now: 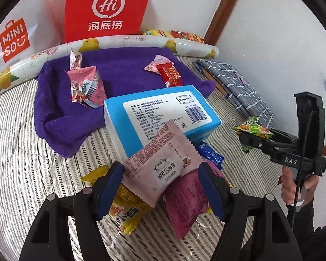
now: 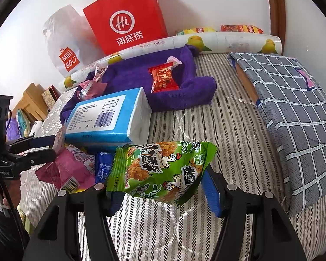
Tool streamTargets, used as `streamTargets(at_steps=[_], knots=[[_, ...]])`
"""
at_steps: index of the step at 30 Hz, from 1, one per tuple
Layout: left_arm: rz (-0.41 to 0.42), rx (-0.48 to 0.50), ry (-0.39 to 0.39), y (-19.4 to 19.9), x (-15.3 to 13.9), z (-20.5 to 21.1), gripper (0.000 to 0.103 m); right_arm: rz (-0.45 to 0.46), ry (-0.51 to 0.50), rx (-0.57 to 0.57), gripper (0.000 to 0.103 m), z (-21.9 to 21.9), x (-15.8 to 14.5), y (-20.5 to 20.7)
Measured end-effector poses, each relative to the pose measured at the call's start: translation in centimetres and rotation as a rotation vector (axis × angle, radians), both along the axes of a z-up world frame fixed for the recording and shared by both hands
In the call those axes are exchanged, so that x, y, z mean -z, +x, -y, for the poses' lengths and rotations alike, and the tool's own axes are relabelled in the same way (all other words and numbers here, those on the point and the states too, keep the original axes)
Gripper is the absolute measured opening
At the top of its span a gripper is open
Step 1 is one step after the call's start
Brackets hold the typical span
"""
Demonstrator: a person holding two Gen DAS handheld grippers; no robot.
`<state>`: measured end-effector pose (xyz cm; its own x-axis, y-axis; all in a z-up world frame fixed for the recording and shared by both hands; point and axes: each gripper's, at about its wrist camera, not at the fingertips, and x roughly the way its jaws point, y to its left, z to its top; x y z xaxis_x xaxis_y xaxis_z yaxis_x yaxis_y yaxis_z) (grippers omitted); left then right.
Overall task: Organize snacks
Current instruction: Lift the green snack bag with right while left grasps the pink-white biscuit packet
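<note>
My left gripper [image 1: 160, 180] is shut on a pale pink snack packet [image 1: 163, 163], held above a magenta packet [image 1: 184, 202] and a yellow packet [image 1: 123, 213] on the striped bed. My right gripper [image 2: 160, 182] is shut on a green chicken-print snack packet [image 2: 160, 169], lifted over the bed; it also shows in the left wrist view [image 1: 253, 129]. A blue tissue pack [image 1: 160, 113] lies in the middle. On the purple towel [image 1: 128, 69] lie a red candy packet [image 2: 163, 78] and pink packets [image 1: 87, 87].
A red paper bag [image 2: 128, 19] and a white Miniso bag [image 2: 67, 50] stand against the wall behind a rolled lemon-print sheet [image 2: 228, 41]. A grey checked folded cloth [image 2: 293, 113] lies at the right. A blue wrapper [image 1: 210, 154] lies by the tissue pack.
</note>
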<state>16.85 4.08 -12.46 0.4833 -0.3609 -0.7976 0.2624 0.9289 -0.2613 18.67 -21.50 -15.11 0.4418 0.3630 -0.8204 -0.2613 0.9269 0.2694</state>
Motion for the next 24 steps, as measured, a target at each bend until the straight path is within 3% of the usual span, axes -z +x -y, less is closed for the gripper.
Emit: streamTargets(at_steps=[4,9,17,24], knots=[[0.029,-0.003,0.059,0.13,-0.17,-0.18,0.07,-0.001,-0.006,0.005,0.062,0.19,-0.13,-0.04],[0.011,0.012,0.072,0.51,0.17,-0.41,0.07,0.006,-0.012,0.009,0.062,0.32,-0.39,-0.05],[0.006,0.072,0.028,-0.21,0.25,-0.13,0.07,0.005,-0.018,0.002,0.062,0.1,-0.33,0.01],[0.021,0.078,0.024,-0.21,0.26,-0.29,0.061,0.002,-0.019,0.007,0.062,0.12,-0.28,0.13]])
